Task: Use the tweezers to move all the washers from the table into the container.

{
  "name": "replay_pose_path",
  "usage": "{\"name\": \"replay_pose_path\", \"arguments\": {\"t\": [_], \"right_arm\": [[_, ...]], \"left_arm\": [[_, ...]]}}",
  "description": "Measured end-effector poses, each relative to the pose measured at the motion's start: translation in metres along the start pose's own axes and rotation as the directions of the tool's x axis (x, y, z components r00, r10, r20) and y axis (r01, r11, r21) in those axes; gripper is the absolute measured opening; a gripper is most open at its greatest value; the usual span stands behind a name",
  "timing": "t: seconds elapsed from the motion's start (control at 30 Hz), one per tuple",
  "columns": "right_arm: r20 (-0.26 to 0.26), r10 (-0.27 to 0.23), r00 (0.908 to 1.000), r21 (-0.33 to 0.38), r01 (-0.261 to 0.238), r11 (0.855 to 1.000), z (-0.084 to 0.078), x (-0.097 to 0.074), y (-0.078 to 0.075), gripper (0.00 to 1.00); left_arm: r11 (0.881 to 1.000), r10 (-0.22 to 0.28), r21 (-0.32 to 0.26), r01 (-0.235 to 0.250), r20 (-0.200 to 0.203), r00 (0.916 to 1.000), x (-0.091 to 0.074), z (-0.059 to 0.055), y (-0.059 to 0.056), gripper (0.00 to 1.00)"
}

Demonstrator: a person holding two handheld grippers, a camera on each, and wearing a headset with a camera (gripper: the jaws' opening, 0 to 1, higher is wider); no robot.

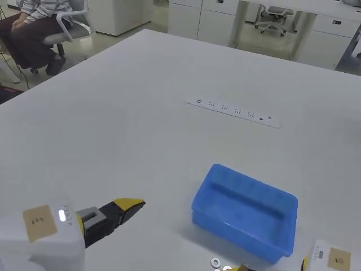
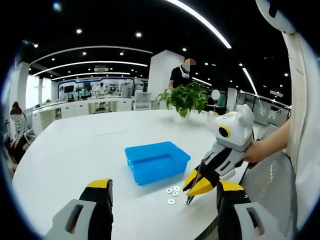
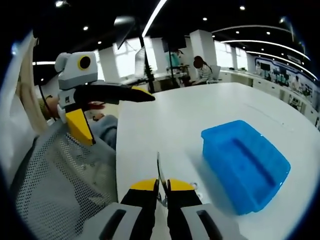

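A: Your right gripper (image 3: 161,186) has its jaws pressed together on the tweezers (image 3: 159,171). The thin metal legs stick out forward from between the yellow tips.

B: In your left gripper view those tweezers slant down toward the white table (image 2: 75,150). Their point sits just in front of the near long wall of the blue container (image 2: 156,161).

A: The washers (image 2: 173,192) lie there too. They are a small cluster of silver rings, flat on the table, near that wall of the container but apart from it.

B: The tweezer point is just beside the washer farthest from the container. You cannot tell from these views whether it touches that washer.

A: Your left gripper (image 2: 165,184) is spread wide, with only air between its jaws. In the head view it is to the left of the container, well apart from it, with its yellow tips aimed toward it.

B: Beyond the container's far wall a white power strip (image 1: 234,110) lies flat on the table.

A: Farther off on that side, a potted green plant (image 2: 184,98) stands near the table's far edge. A person (image 2: 182,74) stands behind it.

B: Past the table's corner, well apart from the container, someone sits in a chair (image 1: 67,28).
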State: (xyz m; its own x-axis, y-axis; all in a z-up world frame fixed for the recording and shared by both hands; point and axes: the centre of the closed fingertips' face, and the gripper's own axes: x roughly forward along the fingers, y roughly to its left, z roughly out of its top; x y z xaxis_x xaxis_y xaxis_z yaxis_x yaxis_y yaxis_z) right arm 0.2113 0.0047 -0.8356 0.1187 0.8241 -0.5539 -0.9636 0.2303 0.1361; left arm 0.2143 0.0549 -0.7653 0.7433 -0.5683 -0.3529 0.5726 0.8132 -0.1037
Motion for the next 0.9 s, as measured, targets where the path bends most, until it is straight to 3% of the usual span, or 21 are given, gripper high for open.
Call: {"name": "replay_pose_path", "arguments": {"t": [0.17,0.2,0.3,0.33,0.4,0.53,0.7,0.9], "right_arm": [[0.006,-0.014,0.9999,-0.102,0.015,0.995,-0.001,0.0,0.003,0.02],[0.013,-0.019,0.9997,-0.092,0.021,0.996,-0.001,0.0,0.002,0.02],[0.04,-0.036,0.9986,0.016,0.035,0.999,0.0,-0.001,-0.005,0.02],[0.053,-0.026,0.9982,0.072,0.022,0.997,0.0,-0.002,-0.007,0.02],[0.064,-0.035,0.9973,0.12,0.027,0.992,0.0,-0.003,-0.012,0.02],[0.126,-0.024,0.9918,0.236,-0.006,0.972,0.012,-0.007,-0.016,0.02],[0.169,-0.04,0.9847,0.289,-0.01,0.957,0.031,-0.019,-0.026,0.02],[0.183,-0.054,0.9817,0.279,0.001,0.96,0.047,-0.033,-0.034,0.02]], "left_arm": [[1.0,0.001,0.008,-0.001,0.001,1.0,0.0,0.001,0.0,0.88],[1.0,0.001,0.007,-0.001,0.003,1.0,0.0,0.001,0.0,0.89],[1.0,0.001,-0.007,-0.001,0.013,0.9999,-0.001,0.003,0.001,0.89],[1.0,0.003,-0.008,-0.003,0.016,0.9999,-0.001,0.003,0.001,0.89],[1.0,0.006,-0.012,-0.006,0.019,0.9998,-0.001,0.003,0.002,0.89],[1.0,0.007,-0.004,-0.007,0.016,0.9998,-0.001,0.003,0.001,0.89],[1.0,0.003,0.008,-0.003,0.011,0.9999,0.0,0.002,-0.002,0.89],[1.0,0.002,-0.009,-0.002,0.023,0.9997,-0.001,0.003,-0.001,0.89]]}}
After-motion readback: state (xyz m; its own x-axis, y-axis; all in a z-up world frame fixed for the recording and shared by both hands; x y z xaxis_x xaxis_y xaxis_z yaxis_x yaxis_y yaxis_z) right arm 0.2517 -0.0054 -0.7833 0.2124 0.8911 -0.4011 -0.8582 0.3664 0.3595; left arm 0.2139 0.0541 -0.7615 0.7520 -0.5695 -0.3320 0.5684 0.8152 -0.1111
